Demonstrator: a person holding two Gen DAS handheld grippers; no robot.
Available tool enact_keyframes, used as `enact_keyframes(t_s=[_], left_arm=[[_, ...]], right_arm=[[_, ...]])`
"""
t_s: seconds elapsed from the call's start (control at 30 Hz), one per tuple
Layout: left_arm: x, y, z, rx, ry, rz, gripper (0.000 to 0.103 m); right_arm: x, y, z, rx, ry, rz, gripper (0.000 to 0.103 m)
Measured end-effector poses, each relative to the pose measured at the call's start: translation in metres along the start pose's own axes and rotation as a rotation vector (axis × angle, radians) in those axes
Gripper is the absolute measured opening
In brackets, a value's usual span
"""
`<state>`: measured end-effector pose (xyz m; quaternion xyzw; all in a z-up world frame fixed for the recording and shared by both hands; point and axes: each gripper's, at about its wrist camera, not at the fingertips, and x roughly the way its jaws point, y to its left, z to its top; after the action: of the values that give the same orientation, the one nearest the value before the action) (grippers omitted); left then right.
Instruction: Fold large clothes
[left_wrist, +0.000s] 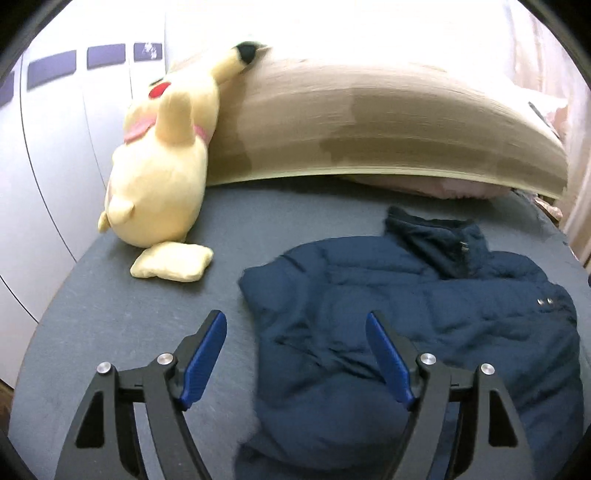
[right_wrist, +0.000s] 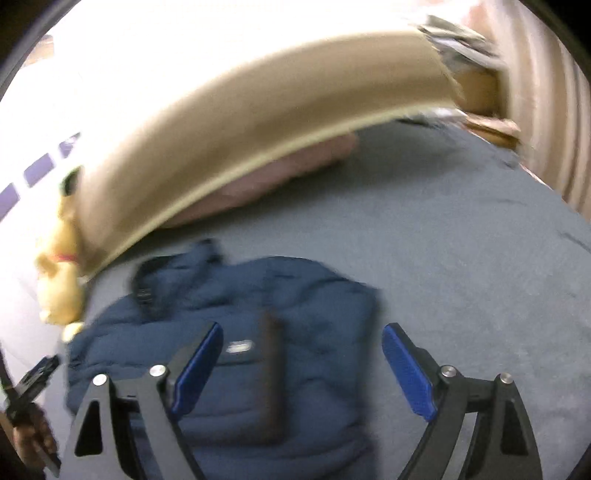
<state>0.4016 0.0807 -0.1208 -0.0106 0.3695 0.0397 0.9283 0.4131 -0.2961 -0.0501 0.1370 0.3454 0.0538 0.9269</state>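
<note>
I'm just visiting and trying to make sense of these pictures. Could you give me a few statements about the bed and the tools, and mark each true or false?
1. The puffy navy blue jacket lies on the grey bed sheet. True.
2. The left gripper is clamped on the jacket. False: its jaws stand open with nothing pinched.
3. The yellow plush toy leans against the tan headboard. True.
4. The plush toy lies on top of the jacket. False: it sits apart, beside it.
5. The right gripper has open jaws. True.
</note>
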Motion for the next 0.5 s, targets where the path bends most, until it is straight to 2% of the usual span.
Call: enact_keyframes(t_s=[0.13, 0.2, 0.3, 0.33, 0.5], left_arm=[[0.01, -0.035, -0.016, 0.062, 0.038, 0.036, 0.078], [0.021, -0.045, -0.025, 0.075, 0.078, 0.034, 0.078], [0.026, -0.052, -0.038, 0.076, 0.104, 0.049, 0.078], [0.028, -0.053, -0.04, 0.074, 0.11, 0.047, 0.079], [0.036, -0.058, -0.049, 0.105, 0.112, 0.059, 0.079]], right_arm=[[0.004, 0.054, -0.028, -0.174, 0.006, -0.03, 0.09], [0.023, 0.07, -0.046, -0.209, 0.058, -0.052, 0.09], [0.057, 0.078, -0.075, -0.272, 0.147, -0.143, 0.09], [0.066, 0.075, -0.082, -0.262, 0.187, -0.14, 0.09], [0.073, 0.074, -0.089, -0.272, 0.205, -0.171, 0.092]])
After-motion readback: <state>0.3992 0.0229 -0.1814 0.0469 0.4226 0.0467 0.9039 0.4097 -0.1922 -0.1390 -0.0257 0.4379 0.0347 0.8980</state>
